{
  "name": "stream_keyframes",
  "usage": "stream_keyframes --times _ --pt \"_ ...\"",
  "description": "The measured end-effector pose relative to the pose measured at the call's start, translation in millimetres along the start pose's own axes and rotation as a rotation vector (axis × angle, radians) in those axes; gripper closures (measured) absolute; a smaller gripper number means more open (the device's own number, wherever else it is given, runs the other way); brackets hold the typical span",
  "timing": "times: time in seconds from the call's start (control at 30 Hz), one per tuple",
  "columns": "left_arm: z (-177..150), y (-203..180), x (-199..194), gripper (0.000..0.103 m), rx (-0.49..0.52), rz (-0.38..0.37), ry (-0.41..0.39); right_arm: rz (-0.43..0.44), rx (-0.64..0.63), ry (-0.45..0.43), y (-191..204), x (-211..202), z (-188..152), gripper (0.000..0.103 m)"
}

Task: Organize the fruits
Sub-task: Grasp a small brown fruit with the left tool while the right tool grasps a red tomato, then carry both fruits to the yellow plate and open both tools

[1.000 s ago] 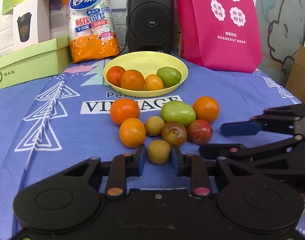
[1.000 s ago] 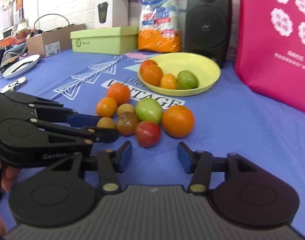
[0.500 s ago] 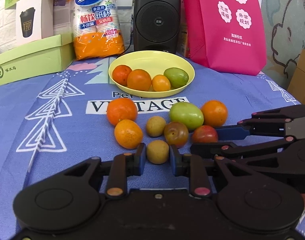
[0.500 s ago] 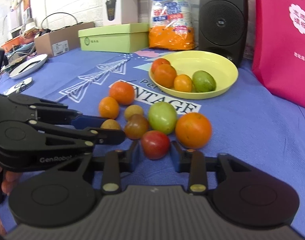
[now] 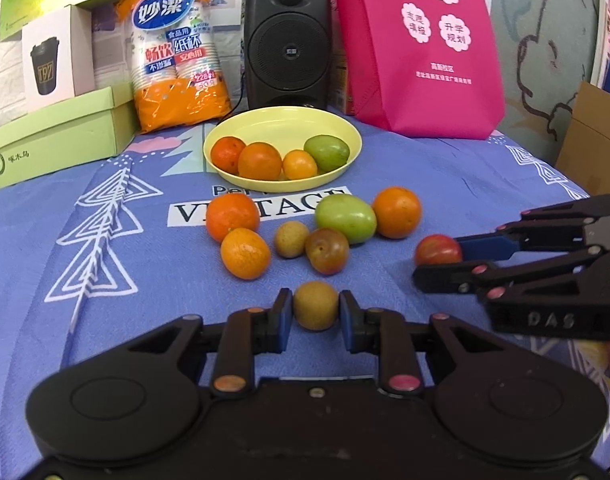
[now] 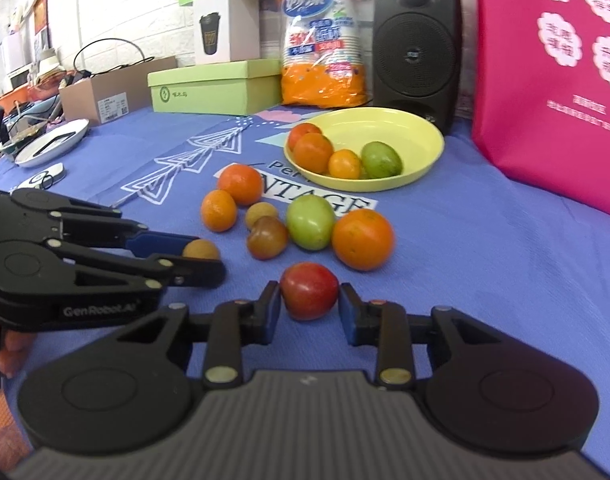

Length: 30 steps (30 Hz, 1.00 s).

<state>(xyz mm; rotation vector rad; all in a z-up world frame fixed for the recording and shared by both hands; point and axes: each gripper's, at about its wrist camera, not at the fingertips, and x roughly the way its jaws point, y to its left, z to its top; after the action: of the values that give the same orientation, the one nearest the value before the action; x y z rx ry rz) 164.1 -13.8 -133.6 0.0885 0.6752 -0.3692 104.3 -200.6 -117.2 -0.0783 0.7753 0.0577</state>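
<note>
My left gripper (image 5: 316, 312) is shut on a small brown fruit (image 5: 316, 305), held just above the blue cloth; it also shows in the right wrist view (image 6: 203, 249). My right gripper (image 6: 309, 300) is shut on a red tomato (image 6: 309, 290), also seen in the left wrist view (image 5: 437, 249). A yellow plate (image 5: 333, 124) behind holds several fruits: oranges and a green one (image 5: 327, 151). Loose fruit lies between: oranges (image 5: 232, 216), a green tomato (image 5: 345, 218), a brown-red tomato (image 5: 327, 250), a small brown fruit (image 5: 291, 239).
Behind the plate stand a black speaker (image 5: 287, 42), a bag of paper cups (image 5: 177, 52), a pink bag (image 5: 417, 44) and a green box (image 5: 53, 136). A white dish (image 6: 53, 142) and a cardboard box (image 6: 113, 88) sit at the far left.
Both grippers have pulled back from the pile, each carrying its fruit. The red tomato and the small brown fruit now sit apart from the other loose fruit.
</note>
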Motion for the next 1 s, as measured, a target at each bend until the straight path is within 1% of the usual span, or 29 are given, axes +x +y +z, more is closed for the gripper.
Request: stream_keyframes --times 0.13,0.23,0.33,0.43,0.5,0.6,0.7,0.83,0.93,1.0 --pt "2.7 -1.8 -18.3 0.079 0.013 -0.016 -0.026 -0.012 0.017 -0.015 -7.9 -14.4 -3.1 0.072" --pt "15.2 1.6 -31.9 0.078 0.031 -0.036 -0.051 -0.021 0.01 -0.031 -11.3 -22.9 0.7 0.072" --pt "41.0 10.5 -35.8 0.078 0.05 -0.039 -0.079 -0.002 0.009 -0.061 -15.1 -27.5 13.4 0.072" --pt "75.3 17.0 -25.6 0.078 0.112 0.011 -0.112 -0.017 -0.02 -0.096 -18.8 -25.4 38.4 0.072" --pt "97.8 21.2 -10.8 0.078 0.149 0.041 -0.118 -0.033 -0.046 -0.108 -22.2 -16.0 59.8 0.072" --pt "127.6 27.8 21.2 0.078 0.167 0.063 -0.105 -0.042 -0.051 -0.102 -32.3 6.1 89.8 0.072" --pt "150.0 36.5 59.8 0.078 0.155 0.04 -0.079 -0.065 -0.038 -0.091 -44.0 33.0 113.7 0.072" --pt "164.4 43.3 111.7 0.078 0.149 0.079 -0.03 -0.081 -0.007 -0.062 -56.3 71.8 134.2 0.072" --pt "169.1 50.2 144.9 0.078 0.116 0.096 0.012 -0.111 0.018 -0.035 -62.2 99.2 141.9 0.072" --pt "172.4 54.5 161.6 0.078 0.079 0.094 0.038 -0.113 0.045 -0.016 -67.0 114.2 144.8 0.072"
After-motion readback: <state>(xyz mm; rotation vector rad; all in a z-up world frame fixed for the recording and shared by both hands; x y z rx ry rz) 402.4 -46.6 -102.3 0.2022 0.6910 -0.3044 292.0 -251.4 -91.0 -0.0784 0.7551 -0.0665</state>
